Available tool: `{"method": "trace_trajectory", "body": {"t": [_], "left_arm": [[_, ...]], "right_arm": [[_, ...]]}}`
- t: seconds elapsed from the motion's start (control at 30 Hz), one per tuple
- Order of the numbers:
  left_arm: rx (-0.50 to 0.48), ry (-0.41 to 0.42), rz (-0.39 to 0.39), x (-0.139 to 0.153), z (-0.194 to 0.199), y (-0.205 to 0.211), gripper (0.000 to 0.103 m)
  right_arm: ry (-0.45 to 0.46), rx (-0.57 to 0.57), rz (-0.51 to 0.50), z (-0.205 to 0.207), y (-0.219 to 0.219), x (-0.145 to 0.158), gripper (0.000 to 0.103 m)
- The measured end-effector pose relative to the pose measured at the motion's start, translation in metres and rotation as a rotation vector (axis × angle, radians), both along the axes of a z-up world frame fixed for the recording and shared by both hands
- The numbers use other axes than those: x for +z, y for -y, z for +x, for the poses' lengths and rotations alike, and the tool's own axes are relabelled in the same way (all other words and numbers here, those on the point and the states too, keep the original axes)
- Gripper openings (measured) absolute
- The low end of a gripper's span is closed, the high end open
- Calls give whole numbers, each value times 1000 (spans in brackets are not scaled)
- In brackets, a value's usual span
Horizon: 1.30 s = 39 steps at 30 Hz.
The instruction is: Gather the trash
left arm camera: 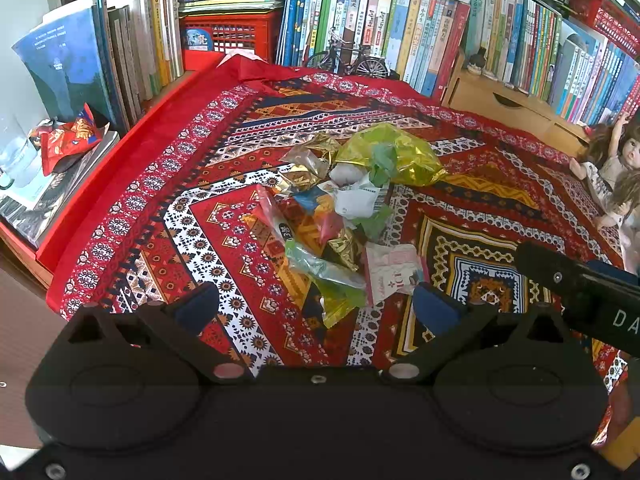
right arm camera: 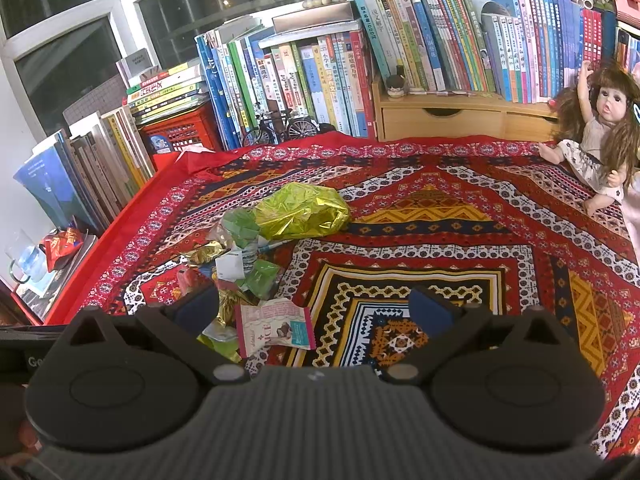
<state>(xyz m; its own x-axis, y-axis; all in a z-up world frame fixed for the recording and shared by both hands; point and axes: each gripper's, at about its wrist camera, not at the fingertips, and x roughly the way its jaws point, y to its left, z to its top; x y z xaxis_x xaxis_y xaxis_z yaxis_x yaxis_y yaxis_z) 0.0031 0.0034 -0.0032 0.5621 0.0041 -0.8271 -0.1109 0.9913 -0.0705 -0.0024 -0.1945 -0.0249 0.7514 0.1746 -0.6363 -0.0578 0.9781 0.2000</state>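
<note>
Nearest me, the left gripper (left arm camera: pixel 316 306) and right gripper (right arm camera: pixel 314 306) both hang above the patterned red cloth (left arm camera: pixel 480 208) on the counter, fingers (left arm camera: pixel 198 304) spread wide and empty. Just ahead of them lies a pink-and-white sachet (right arm camera: pixel 272 326) whose print I cannot read. Behind it the trash pile (left arm camera: pixel 336 216) runs away from me: green and gold foil scraps, a white torn label (right arm camera: pixel 232 264), then a large crumpled yellow-green foil wrapper (right arm camera: pixel 302 210). Part of the right gripper body at the left view's edge shows the letters "DA". Farther off stand a miniature bicycle (left arm camera: pixel 348 58), a doll (right arm camera: pixel 600 128) and rows of books (right arm camera: pixel 440 40) with Chinese-character spines.
</note>
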Motion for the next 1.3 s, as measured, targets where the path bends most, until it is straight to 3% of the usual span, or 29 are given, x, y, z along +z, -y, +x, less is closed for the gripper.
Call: {"method": "trace_trajectory", "body": {"t": [0.97, 1.13, 1.3], "left_arm": [[-1, 15, 10, -13, 5, -6, 103], [4, -3, 52, -29, 8, -4, 103], [16, -78, 101, -56, 12, -7, 101]], "right_arm": [[-1, -13, 14, 2, 1, -2, 103], [-19, -3, -22, 5, -3, -8, 103], [-51, 22, -48, 12, -6, -19, 103]]}}
